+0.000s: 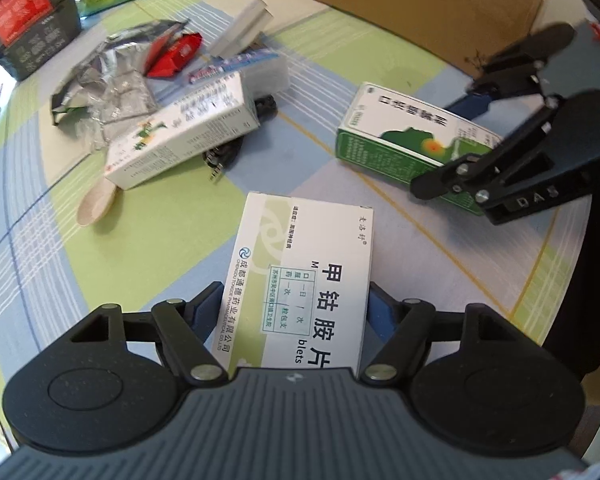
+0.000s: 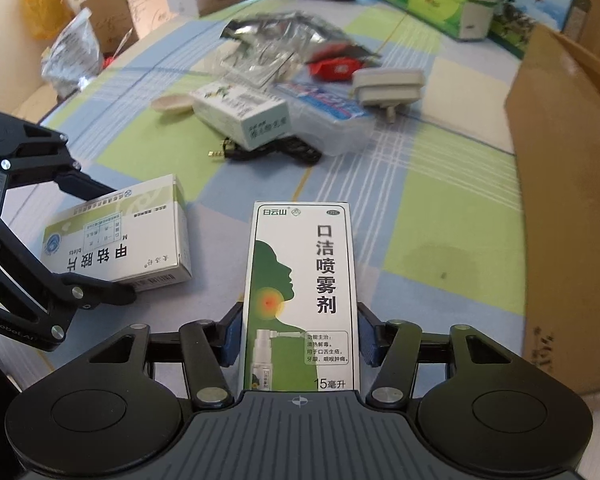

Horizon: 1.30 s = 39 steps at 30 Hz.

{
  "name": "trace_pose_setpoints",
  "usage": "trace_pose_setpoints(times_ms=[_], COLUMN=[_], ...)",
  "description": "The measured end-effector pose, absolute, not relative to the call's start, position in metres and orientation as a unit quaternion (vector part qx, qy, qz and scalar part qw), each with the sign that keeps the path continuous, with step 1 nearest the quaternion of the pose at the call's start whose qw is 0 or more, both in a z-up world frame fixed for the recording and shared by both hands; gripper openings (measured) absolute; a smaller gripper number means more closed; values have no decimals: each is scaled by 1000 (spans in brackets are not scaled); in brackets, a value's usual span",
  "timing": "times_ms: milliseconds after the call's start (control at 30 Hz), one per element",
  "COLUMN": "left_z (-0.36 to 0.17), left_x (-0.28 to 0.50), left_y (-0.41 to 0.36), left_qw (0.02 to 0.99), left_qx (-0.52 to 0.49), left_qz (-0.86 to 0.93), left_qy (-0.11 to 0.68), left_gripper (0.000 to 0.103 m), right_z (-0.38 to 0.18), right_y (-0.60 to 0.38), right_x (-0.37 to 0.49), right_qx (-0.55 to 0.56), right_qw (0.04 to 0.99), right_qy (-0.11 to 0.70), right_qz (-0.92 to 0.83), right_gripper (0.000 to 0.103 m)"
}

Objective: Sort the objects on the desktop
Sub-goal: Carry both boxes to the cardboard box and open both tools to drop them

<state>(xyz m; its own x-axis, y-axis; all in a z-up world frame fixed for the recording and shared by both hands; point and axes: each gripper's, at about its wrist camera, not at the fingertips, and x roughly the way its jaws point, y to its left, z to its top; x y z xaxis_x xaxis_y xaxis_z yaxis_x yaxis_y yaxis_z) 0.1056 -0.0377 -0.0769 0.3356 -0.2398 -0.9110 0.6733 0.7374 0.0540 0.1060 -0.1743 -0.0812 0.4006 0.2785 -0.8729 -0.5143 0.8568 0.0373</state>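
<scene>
In the left wrist view my left gripper is shut on a white and pale-green tablet box, which points away along the fingers. The right wrist view shows that box at the left, between the left gripper's black fingers. My right gripper is shut on a green and white mouth-spray box, with blue pads pressing both long sides. From the left, this spray box lies at the right in the right gripper. Both boxes are low over the checked cloth.
A third medicine box lies over a black cable, near a beige spoon. Behind are foil wrappers, a red packet, a white plug adapter and a clear plastic case. A brown cardboard box stands right.
</scene>
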Motion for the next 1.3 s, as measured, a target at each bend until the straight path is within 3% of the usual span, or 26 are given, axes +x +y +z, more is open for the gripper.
trace_pose_setpoints(times_ms=[333, 700, 1000, 1300], left_z=[-2, 88, 84, 60], left_x=[111, 117, 141, 172], left_y=[-62, -178, -276, -315], left_qw=[830, 859, 851, 840], left_qx=[163, 112, 104, 61], left_qz=[-222, -253, -275, -283], left_qy=[485, 432, 436, 459], left_gripper=[70, 70, 70, 70], right_z=[9, 87, 76, 61], right_y=[-213, -324, -407, -441], right_x=[94, 108, 137, 155], right_qx=[-77, -69, -43, -33], right_qw=[878, 913, 908, 904], right_qy=[421, 379, 407, 418], right_qz=[212, 136, 92, 78], right_gripper=[53, 53, 53, 53])
